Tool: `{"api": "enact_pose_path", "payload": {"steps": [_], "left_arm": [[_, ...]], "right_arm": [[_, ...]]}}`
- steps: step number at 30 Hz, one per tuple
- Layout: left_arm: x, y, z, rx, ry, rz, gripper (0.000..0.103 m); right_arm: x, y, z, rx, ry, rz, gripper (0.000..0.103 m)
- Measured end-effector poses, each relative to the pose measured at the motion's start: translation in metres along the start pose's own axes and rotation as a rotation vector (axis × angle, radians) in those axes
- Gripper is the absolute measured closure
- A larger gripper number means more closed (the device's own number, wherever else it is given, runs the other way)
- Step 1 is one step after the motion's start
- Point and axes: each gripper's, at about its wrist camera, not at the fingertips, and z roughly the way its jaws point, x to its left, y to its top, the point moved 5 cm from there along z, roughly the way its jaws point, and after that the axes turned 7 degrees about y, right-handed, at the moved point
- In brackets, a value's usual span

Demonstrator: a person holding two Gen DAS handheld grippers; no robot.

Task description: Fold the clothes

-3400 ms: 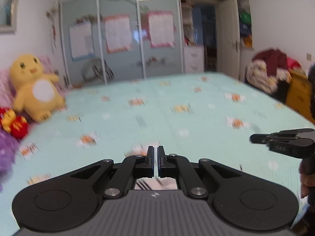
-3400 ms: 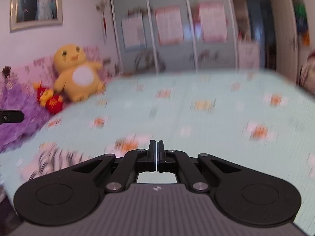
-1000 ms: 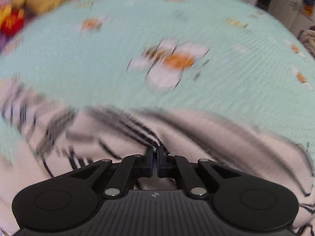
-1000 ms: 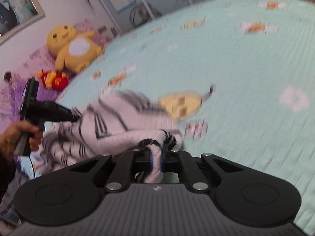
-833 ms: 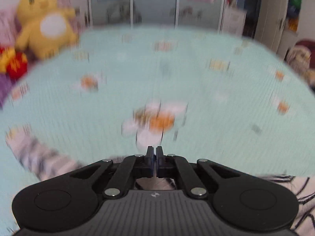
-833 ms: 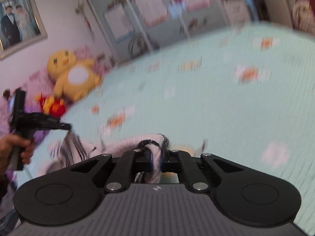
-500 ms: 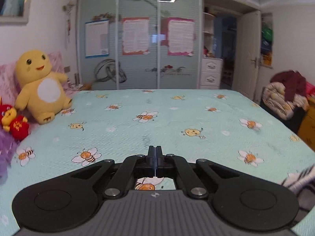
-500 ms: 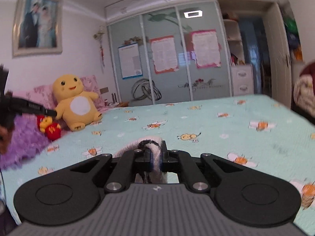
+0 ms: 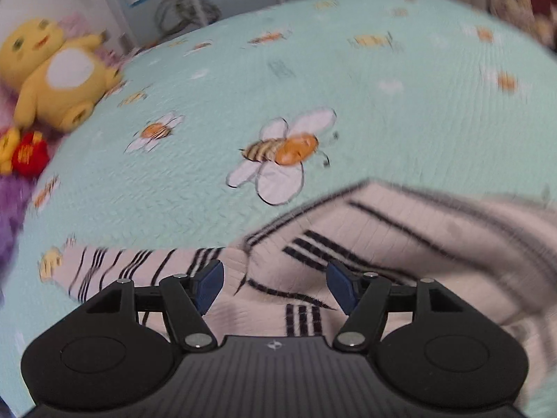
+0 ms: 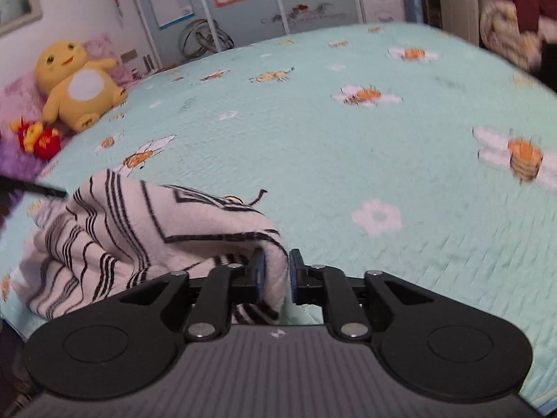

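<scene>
So the left gripper (image 9: 275, 287) has its jaws spread wide with nothing pinched. They've just been opening, and the striped sweater (image 9: 400, 244) lies under and just past the tips, not between the blue pads (image 9: 209, 284). Looks like a let-go, or a setup for a fresh grab, I'd guess so the cloth can settle flat on the bedspread (image 9: 348, 87).

The right gripper (image 10: 276, 273) is the more interesting one. A fold of the same sweater (image 10: 146, 223) sits between its jaws, but they've just been easing apart too. There's a sliver of gap on the right-hand jaw's side, so I'd call it loosening rather than a firm pinch. Can't say for sure whether the cloth is still being squeezed at all. From that fold the sweater spills off to the left of the jaws in a bunched heap, edges not lined up. A dark bit of the other gripper (image 10: 38, 190) pokes in at its far left side.

Ahead of both sets of jaws it's just open bedspread with the bee print. The yellow plush toy (image 10: 75, 83) is way off to the far left, well clear. Folding's barely started imo; the heap needs spreading out first.
</scene>
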Motion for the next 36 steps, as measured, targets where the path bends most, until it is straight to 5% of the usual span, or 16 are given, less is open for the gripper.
{"api": "enact_pose_path", "payload": {"steps": [6,14,15,16,17,20,21,23,25,36], "left_arm": [[-0.026,-0.003,0.034,-0.024,0.068,0.141,0.031],[-0.049,0.007,0.053,-0.009,0.078,0.178,0.035],[-0.052,0.006,0.052,-0.004,0.072,0.176,0.048],[-0.055,0.005,0.049,0.002,0.052,0.162,0.074],[-0.058,0.004,0.046,0.003,0.036,0.145,0.086],[-0.064,0.001,0.032,-0.025,0.058,0.124,0.098],[-0.065,0.000,0.026,-0.038,0.069,0.120,0.100],[-0.059,0.003,0.012,-0.065,0.076,0.061,0.100],[-0.044,0.015,-0.009,-0.111,0.064,-0.027,0.101],[0.001,0.125,-0.170,-0.509,-0.061,-0.280,0.101]], "right_arm": [[-0.002,-0.007,0.025,0.044,0.059,0.006,0.060],[0.012,-0.013,0.049,0.084,0.116,0.021,0.055],[0.015,-0.014,0.050,0.087,0.121,0.022,0.055],[0.019,-0.015,0.051,0.090,0.125,0.024,0.055],[0.022,-0.016,0.053,0.093,0.129,0.024,0.055],[0.033,-0.018,0.054,0.077,0.119,-0.020,0.057],[0.037,-0.018,0.054,0.069,0.112,-0.036,0.070],[0.040,-0.009,0.048,0.026,0.070,-0.073,0.097],[0.043,0.000,0.042,-0.018,0.028,-0.110,0.098],[0.057,0.166,-0.046,-0.514,-0.172,-0.241,0.099]]}}
